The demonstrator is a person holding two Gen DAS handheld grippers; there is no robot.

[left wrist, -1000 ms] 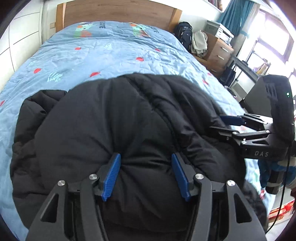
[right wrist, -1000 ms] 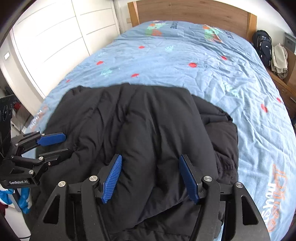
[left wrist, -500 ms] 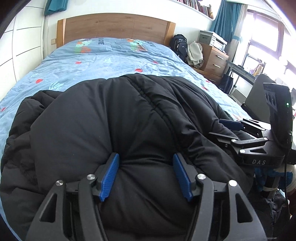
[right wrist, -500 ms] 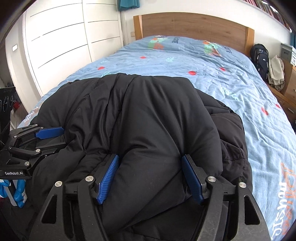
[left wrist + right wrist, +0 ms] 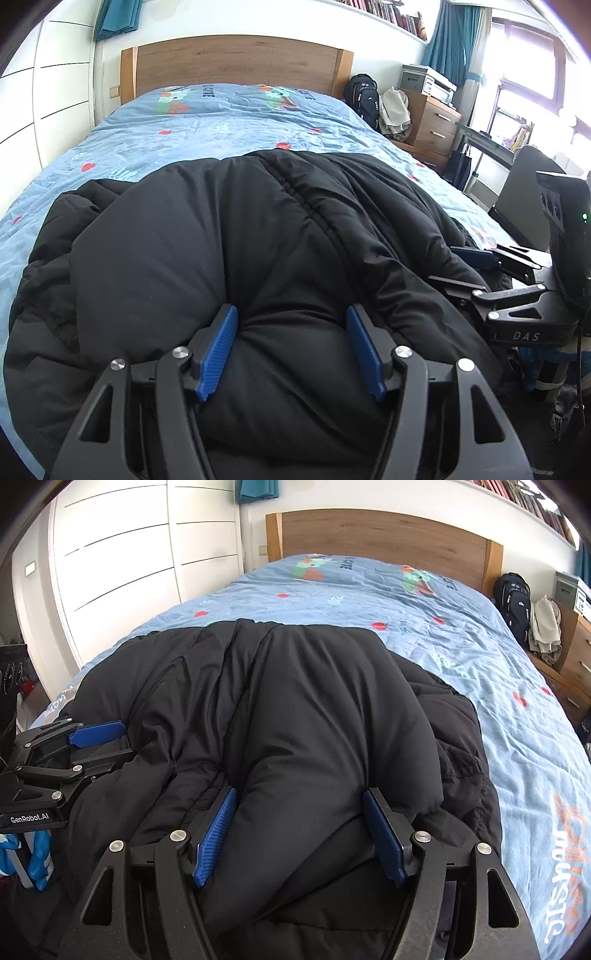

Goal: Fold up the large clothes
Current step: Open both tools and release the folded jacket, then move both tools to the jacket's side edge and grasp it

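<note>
Left wrist view showed your left gripper (image 5: 291, 347) clamping the black puffer jacket (image 5: 229, 251) at the bed's (image 5: 229, 125) near end; your right gripper (image 5: 303, 834) pinched it likewise. Moving both together would have kept the fold even.

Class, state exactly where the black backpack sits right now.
In both views, the black backpack stands on the bed's right, beside the wooden headboard, next to the beige garment.

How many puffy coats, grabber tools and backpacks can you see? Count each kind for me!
black puffy coat: 1
tools: 2 (left tool, right tool)
black backpack: 1
Total: 4
</note>
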